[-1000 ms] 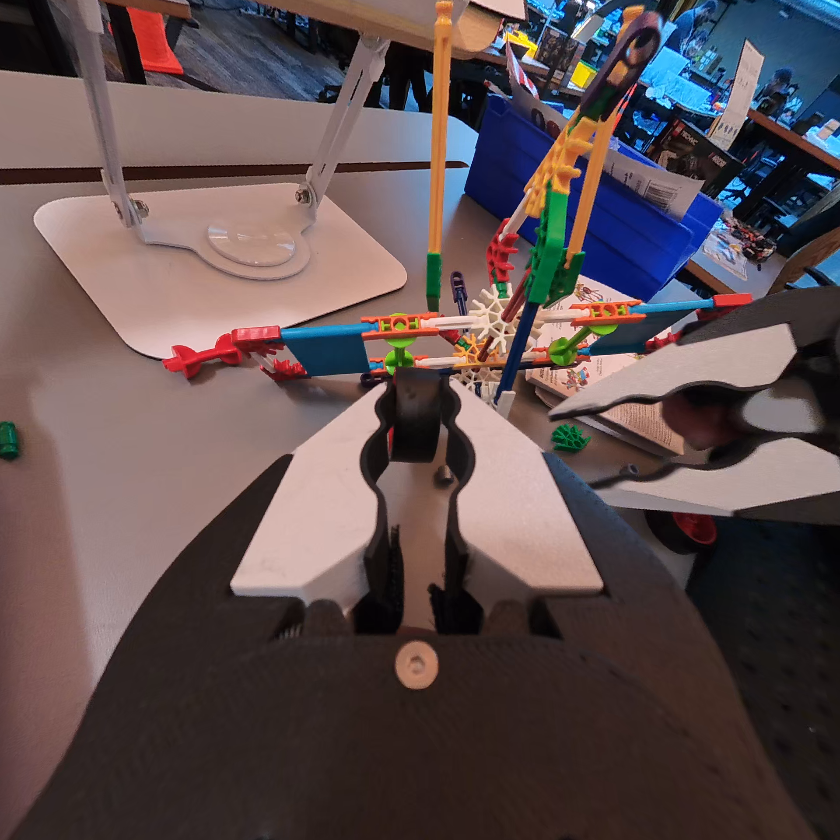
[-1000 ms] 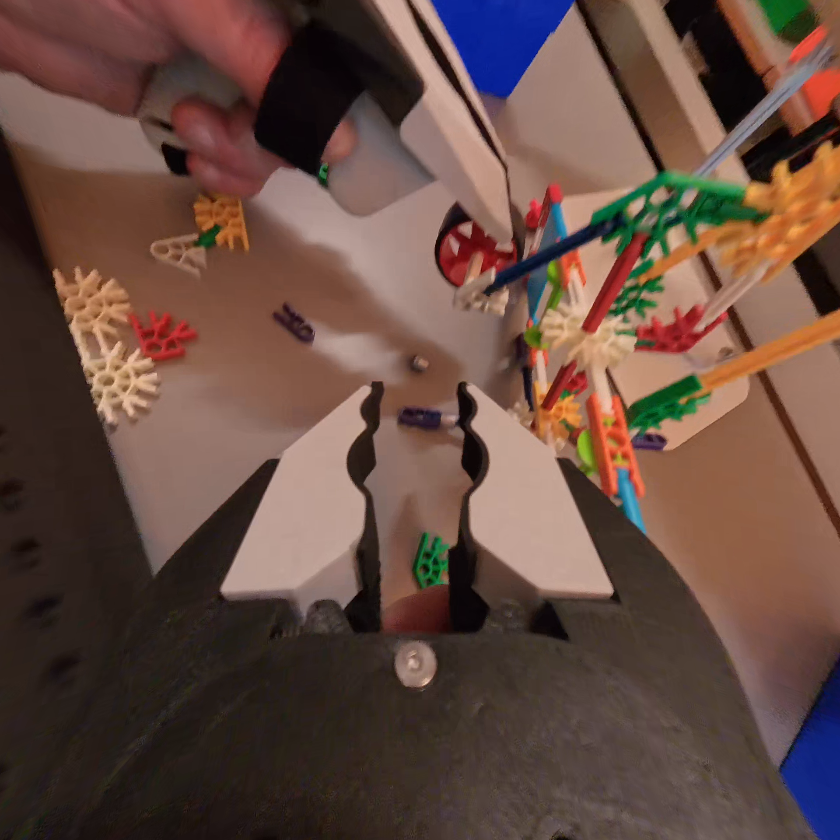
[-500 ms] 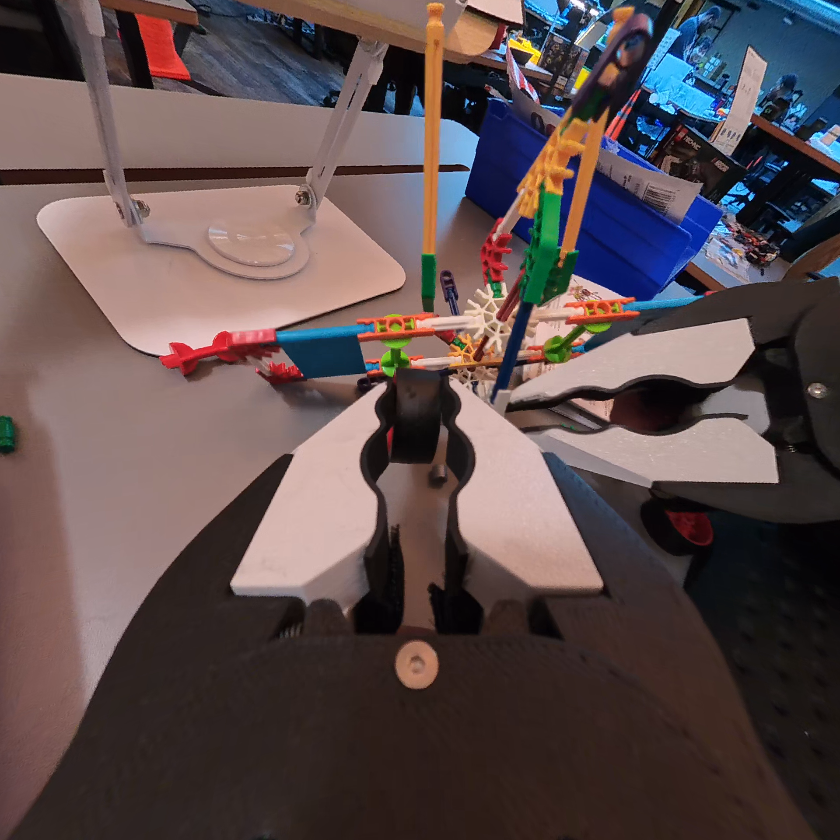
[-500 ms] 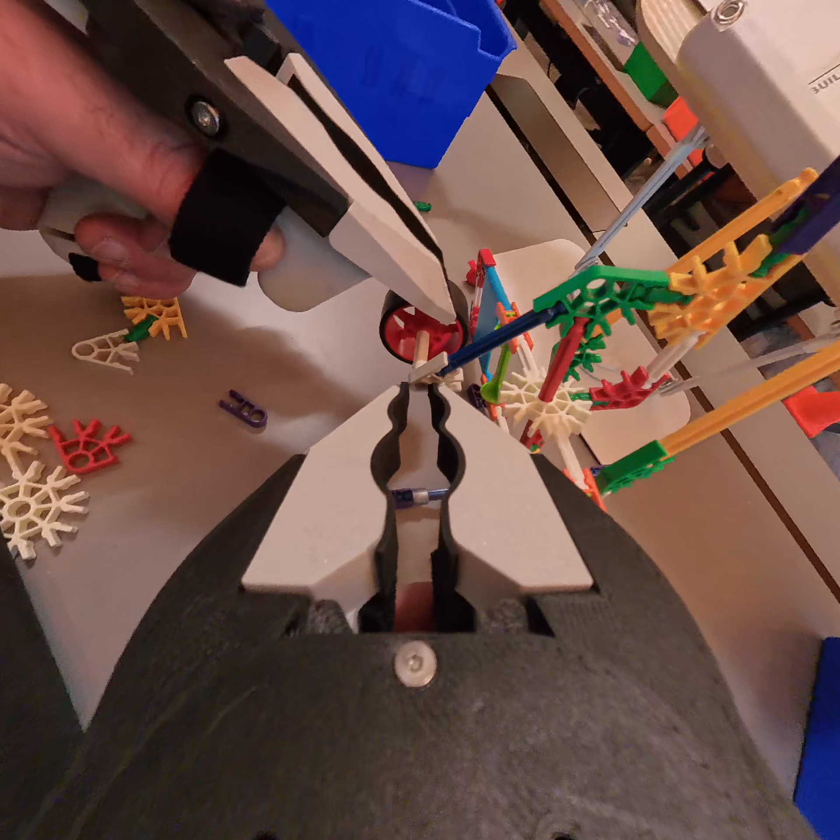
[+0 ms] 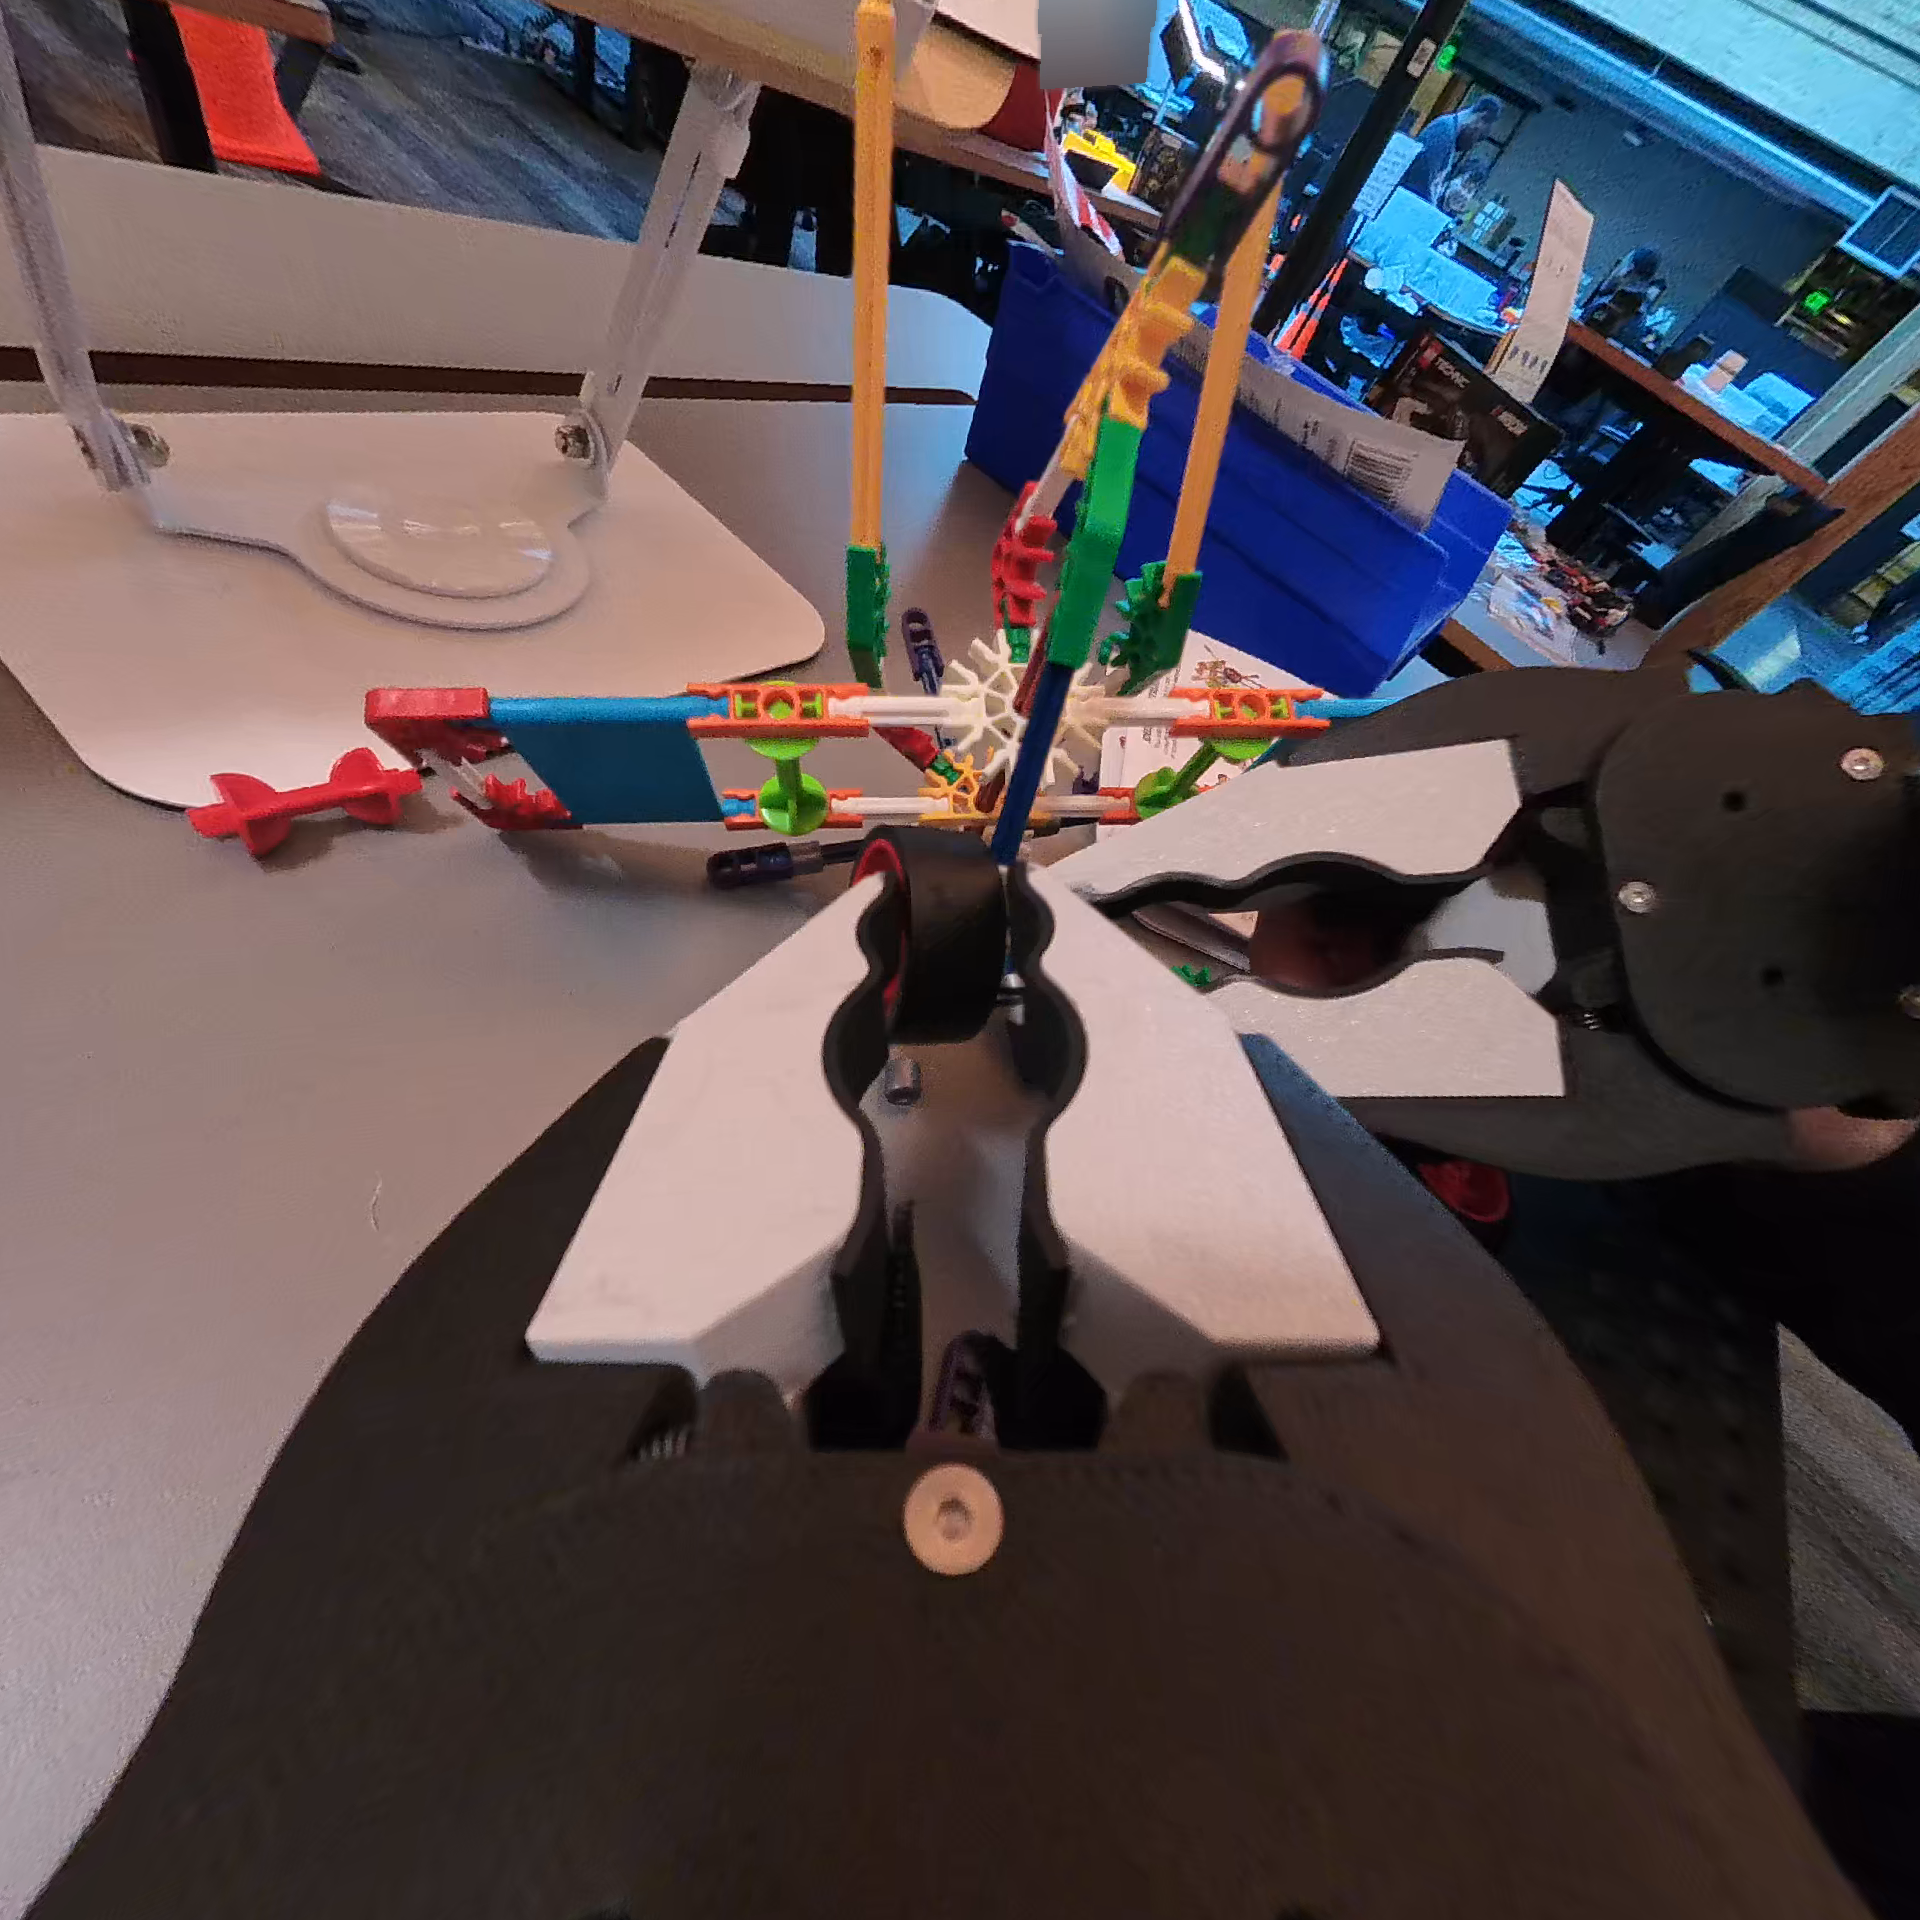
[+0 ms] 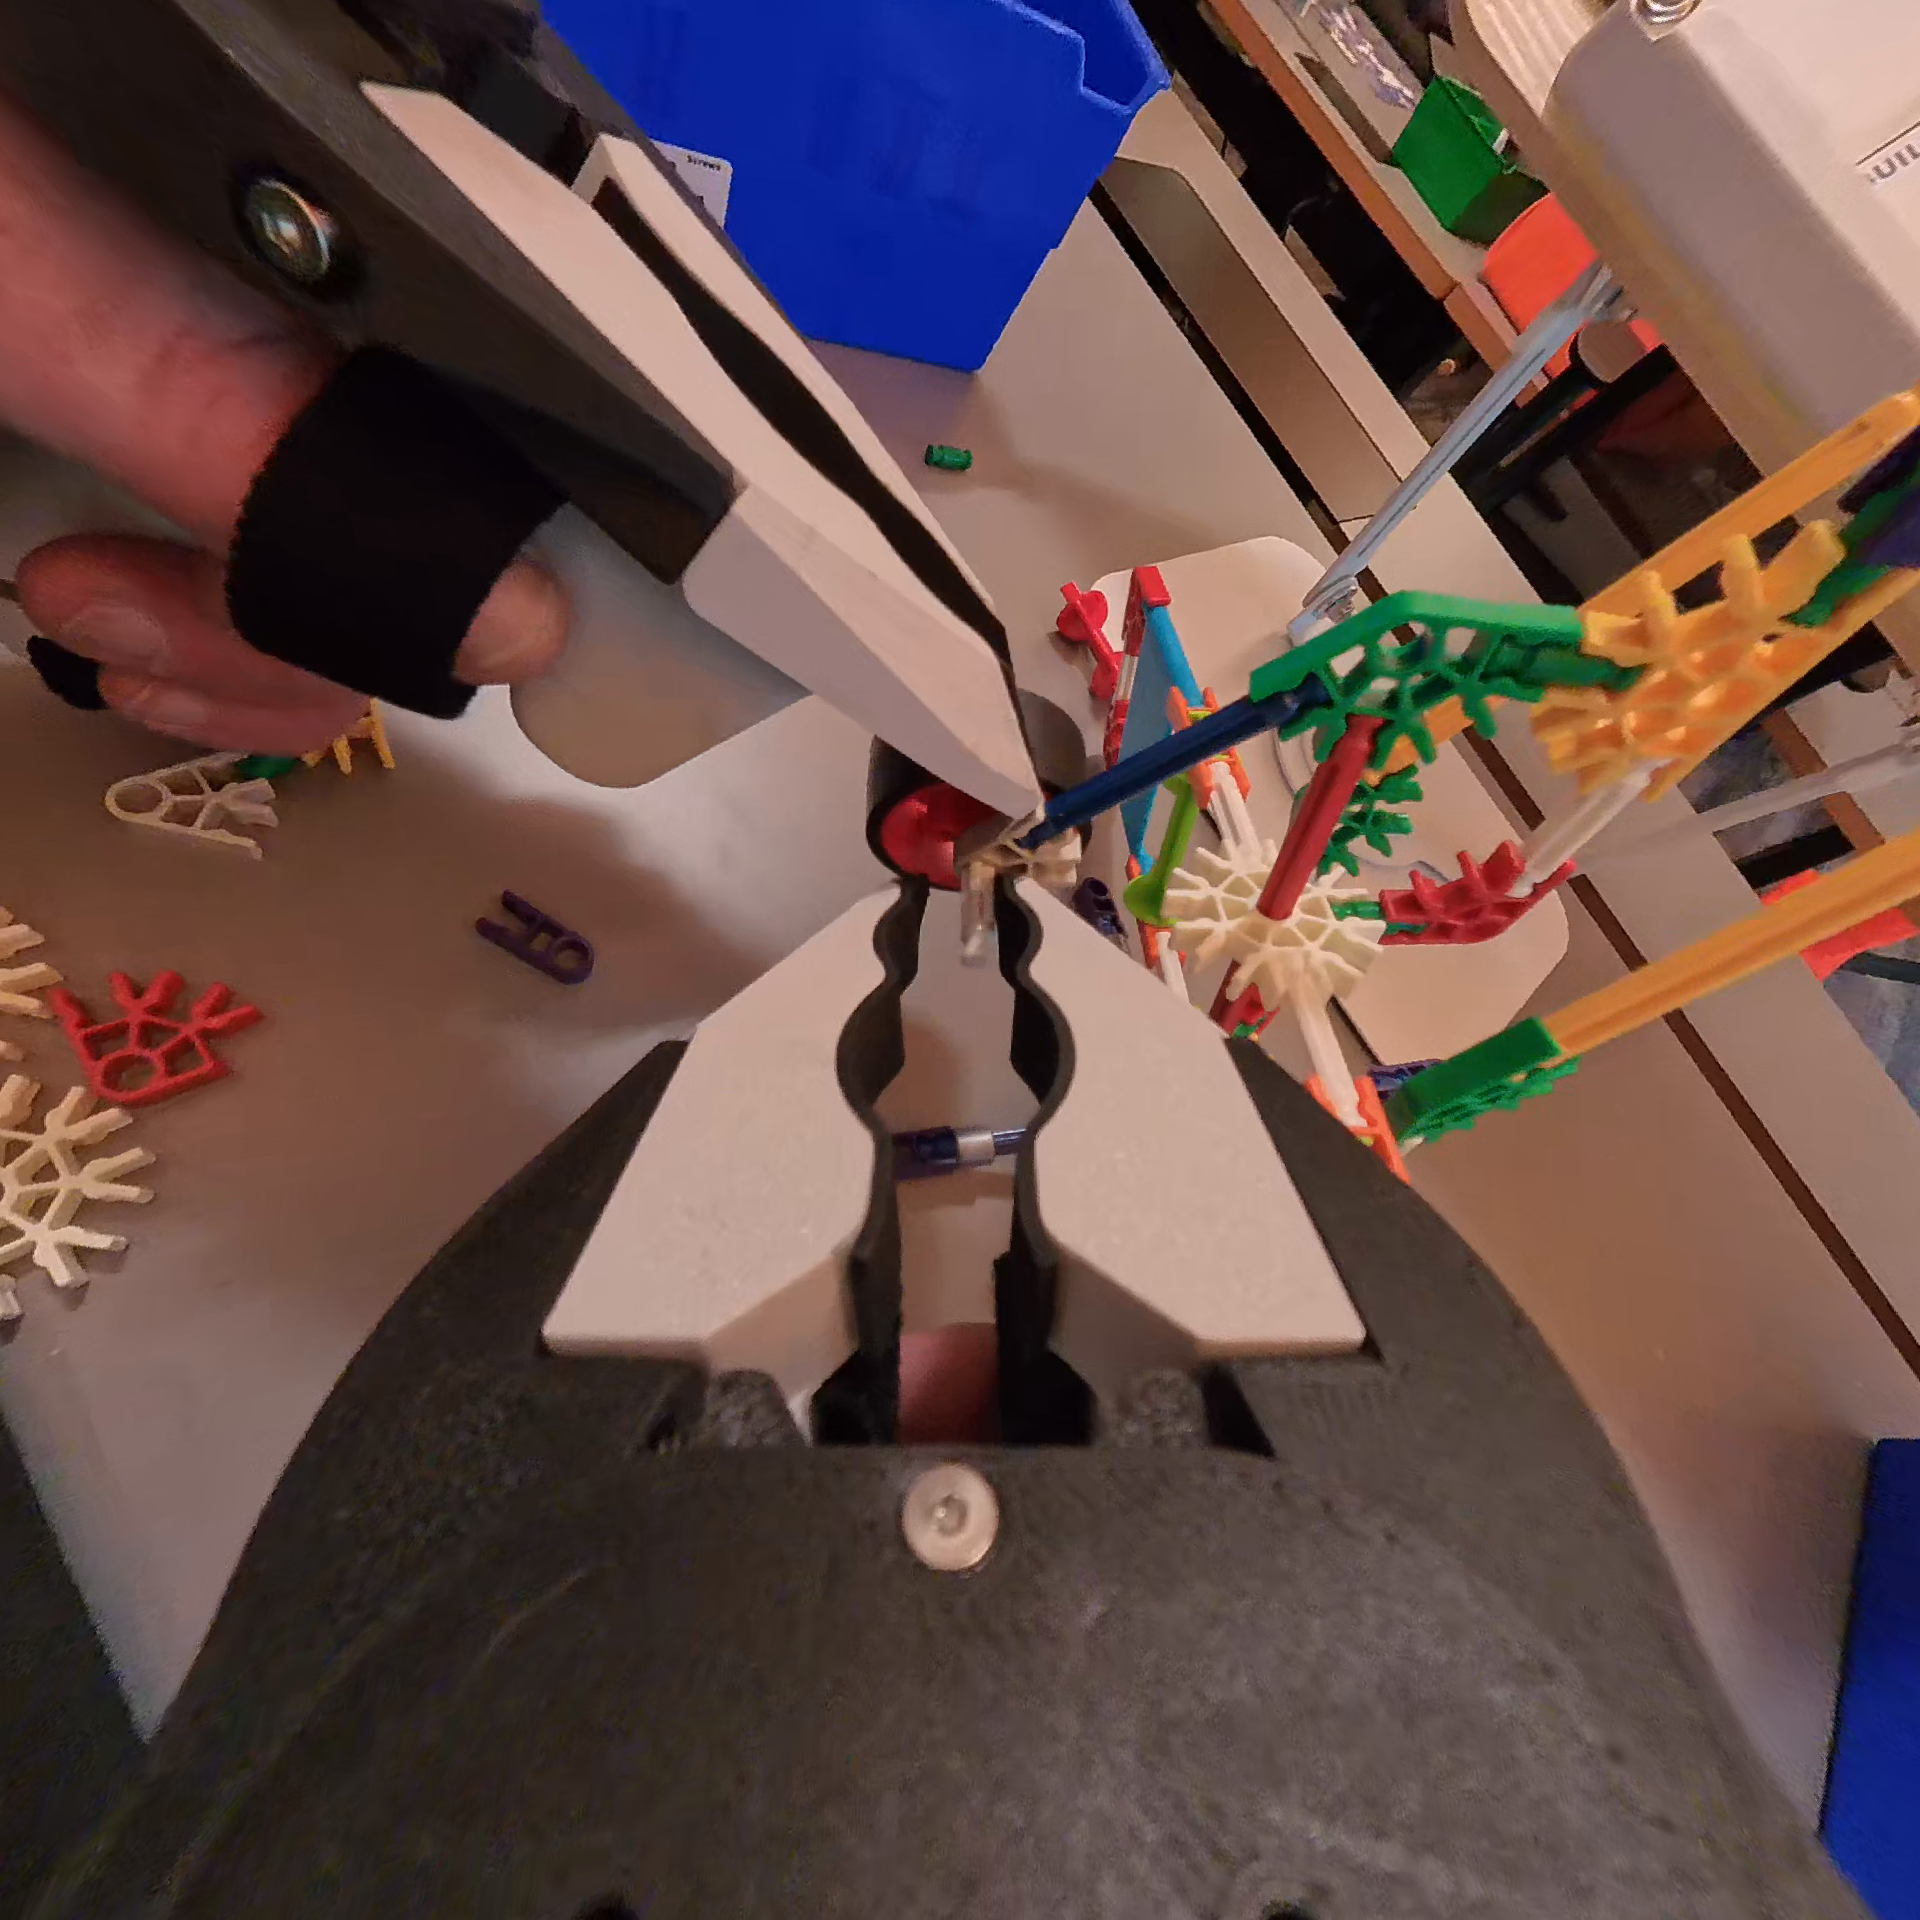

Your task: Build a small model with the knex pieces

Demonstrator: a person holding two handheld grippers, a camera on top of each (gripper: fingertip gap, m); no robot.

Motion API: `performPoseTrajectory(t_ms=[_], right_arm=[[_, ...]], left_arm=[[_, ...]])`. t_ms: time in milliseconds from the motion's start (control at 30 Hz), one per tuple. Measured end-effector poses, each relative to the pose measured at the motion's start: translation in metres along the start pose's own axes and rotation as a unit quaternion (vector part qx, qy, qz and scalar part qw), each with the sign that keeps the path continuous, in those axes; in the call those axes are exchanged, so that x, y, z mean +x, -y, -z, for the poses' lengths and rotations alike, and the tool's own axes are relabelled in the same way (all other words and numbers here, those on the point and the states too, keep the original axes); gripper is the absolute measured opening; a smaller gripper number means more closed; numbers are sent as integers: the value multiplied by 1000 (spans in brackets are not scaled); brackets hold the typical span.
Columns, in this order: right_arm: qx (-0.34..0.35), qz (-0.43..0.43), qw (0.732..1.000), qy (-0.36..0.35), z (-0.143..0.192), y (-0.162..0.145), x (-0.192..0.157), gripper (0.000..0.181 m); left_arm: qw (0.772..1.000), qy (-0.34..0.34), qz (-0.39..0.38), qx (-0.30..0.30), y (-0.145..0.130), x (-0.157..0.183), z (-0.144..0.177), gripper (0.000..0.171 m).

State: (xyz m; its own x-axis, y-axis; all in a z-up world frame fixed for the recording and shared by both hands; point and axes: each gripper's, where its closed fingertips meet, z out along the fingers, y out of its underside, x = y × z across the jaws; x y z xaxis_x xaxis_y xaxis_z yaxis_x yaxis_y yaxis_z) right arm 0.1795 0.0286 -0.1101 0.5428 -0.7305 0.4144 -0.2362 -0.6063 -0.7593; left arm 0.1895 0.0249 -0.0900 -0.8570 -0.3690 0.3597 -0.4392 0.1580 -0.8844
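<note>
A colourful rod-and-connector model (image 5: 987,717) stands on the grey table (image 5: 312,1039). My left gripper (image 5: 951,883) is shut on a black wheel with a red hub (image 5: 940,956), held at the foot of the model's dark blue rod (image 5: 1023,790). My right gripper (image 6: 961,888) comes in from the right and also shows in the left wrist view (image 5: 1081,899). Its jaws stand a narrow gap apart around a thin white axle (image 6: 975,920) under a white connector (image 6: 1029,852), beside the wheel's hub (image 6: 920,831). A short purple-and-white rod (image 6: 961,1148) shows across its gap farther back; I cannot tell whether it is clamped.
A white stand base (image 5: 416,582) lies at the back left and a blue bin (image 5: 1195,520) behind the model. A loose red piece (image 5: 301,800) lies left of the model. Red (image 6: 145,1039), white (image 6: 62,1195) and purple (image 6: 535,951) connectors lie near a hand (image 6: 156,644). Both grippers' tips are close together, under 4 cm apart.
My right gripper has swung in from the right to the wheel and its jaws have narrowed. My left gripper has carried the wheel forward against the foot of the model.
</note>
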Motion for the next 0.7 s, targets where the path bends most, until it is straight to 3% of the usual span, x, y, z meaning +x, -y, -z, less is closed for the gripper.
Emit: performPoseTrajectory(t_ms=[467,700], right_arm=[[-5,-2,1000,4,3,-6,1,19],[-32,15,998,48,38,-21,-8,29]], left_arm=[[999,-14,-43,-29,-11,3,1,29],[998,-6,-57,-32,-10,0,4,34]])
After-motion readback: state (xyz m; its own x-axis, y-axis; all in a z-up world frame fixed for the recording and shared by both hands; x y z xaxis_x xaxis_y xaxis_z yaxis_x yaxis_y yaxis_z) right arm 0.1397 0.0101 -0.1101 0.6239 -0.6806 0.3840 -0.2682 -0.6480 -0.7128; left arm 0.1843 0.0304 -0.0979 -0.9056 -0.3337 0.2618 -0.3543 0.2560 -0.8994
